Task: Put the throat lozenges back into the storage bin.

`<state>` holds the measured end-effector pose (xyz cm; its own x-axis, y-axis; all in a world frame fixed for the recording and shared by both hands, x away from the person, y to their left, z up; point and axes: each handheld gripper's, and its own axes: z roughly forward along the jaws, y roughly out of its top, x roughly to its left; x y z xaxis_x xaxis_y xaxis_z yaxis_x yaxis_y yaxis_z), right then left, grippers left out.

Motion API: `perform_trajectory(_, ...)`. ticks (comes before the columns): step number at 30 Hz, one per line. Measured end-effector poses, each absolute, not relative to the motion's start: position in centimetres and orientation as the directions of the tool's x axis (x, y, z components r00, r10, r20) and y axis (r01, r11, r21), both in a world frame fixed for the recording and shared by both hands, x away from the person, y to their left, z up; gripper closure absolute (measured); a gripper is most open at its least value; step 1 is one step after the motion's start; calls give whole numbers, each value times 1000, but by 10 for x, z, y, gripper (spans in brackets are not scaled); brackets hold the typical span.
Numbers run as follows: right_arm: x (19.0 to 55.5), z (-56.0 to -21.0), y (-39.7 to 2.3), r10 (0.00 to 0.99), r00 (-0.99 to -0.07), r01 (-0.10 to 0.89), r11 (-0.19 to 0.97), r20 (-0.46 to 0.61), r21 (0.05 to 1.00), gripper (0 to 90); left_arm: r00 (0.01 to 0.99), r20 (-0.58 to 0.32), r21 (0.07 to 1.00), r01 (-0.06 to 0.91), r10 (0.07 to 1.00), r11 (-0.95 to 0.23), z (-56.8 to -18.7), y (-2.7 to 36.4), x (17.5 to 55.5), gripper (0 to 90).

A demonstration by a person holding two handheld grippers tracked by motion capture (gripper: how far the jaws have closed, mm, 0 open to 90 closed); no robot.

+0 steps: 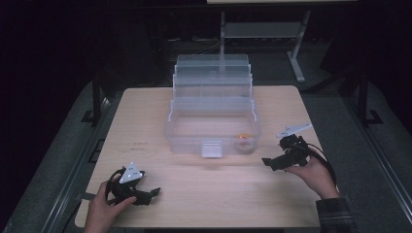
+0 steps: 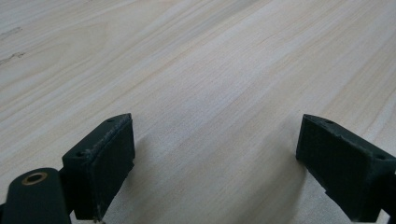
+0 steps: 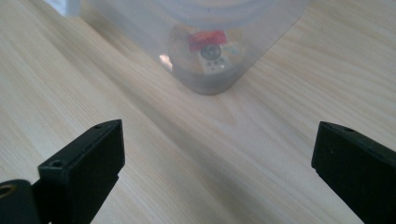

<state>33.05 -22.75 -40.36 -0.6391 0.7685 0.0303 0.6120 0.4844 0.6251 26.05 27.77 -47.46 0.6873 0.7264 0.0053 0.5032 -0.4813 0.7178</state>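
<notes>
A clear plastic tiered storage box (image 1: 213, 119) is seen mid-table in the high view, a small round orange-topped item (image 3: 208, 48) made out through its near-right corner. Both the left gripper (image 2: 215, 154) and the right gripper (image 3: 217, 163) are spread wide, nothing held.

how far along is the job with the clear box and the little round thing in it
Done: a small round item with a red-orange label already lies inside the clear plastic organizer box, in its front right corner, and the tiered lid stands open. In hand: nothing; the right gripper and left gripper are both open and empty, low over the wooden table. Left, probably: closing the box.
</notes>
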Motion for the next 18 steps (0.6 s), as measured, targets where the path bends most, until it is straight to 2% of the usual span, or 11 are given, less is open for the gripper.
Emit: perform_trajectory(18,306,-432,-245,793,-609,627,465,21,625,8,687,5,720,502,727,-480,-475,278,260,107)
